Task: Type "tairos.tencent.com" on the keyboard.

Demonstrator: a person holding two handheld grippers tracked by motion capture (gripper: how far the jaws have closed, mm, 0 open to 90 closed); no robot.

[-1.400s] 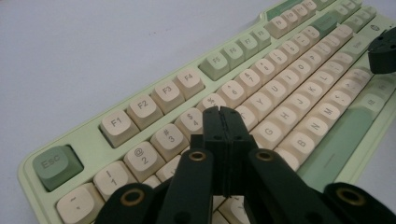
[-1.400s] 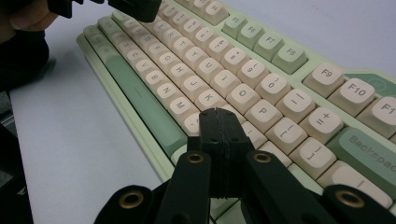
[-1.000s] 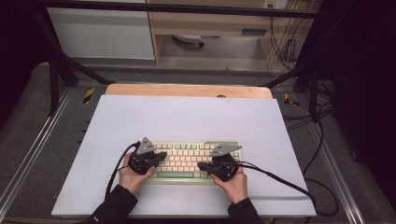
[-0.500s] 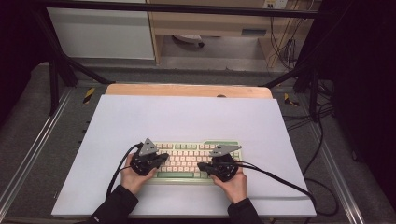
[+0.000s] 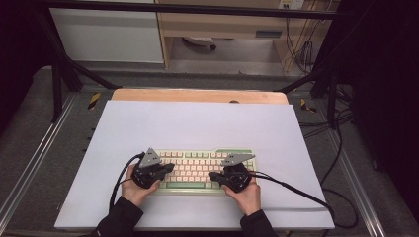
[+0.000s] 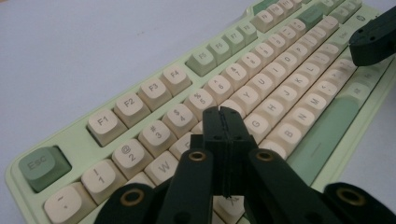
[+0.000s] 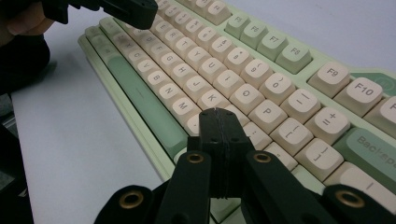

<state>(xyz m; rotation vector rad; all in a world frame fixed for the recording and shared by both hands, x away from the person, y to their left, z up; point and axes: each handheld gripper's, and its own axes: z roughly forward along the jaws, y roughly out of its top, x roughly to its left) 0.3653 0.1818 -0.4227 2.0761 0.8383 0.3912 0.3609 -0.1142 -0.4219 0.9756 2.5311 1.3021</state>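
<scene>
A pale green keyboard (image 5: pixel 195 168) with cream keys lies on the white sheet near the front of the table. My left gripper (image 5: pixel 167 168) hovers over its left half, jaws shut with nothing between them; in the left gripper view its tip (image 6: pixel 224 114) sits above the keys (image 6: pixel 243 95) near the R and F rows. My right gripper (image 5: pixel 213 176) is over the right half, also shut and empty, its tip (image 7: pixel 217 116) above the keys (image 7: pixel 247 98) around L. Each gripper view shows the other gripper farther off, the right one (image 6: pixel 373 39) and the left one (image 7: pixel 126 9).
The white sheet (image 5: pixel 197 123) covers a wooden table (image 5: pixel 197 95). Black cables (image 5: pixel 291 190) trail from both grippers across the sheet. A metal frame (image 5: pixel 59 84) and more cables (image 5: pixel 341 123) surround the table.
</scene>
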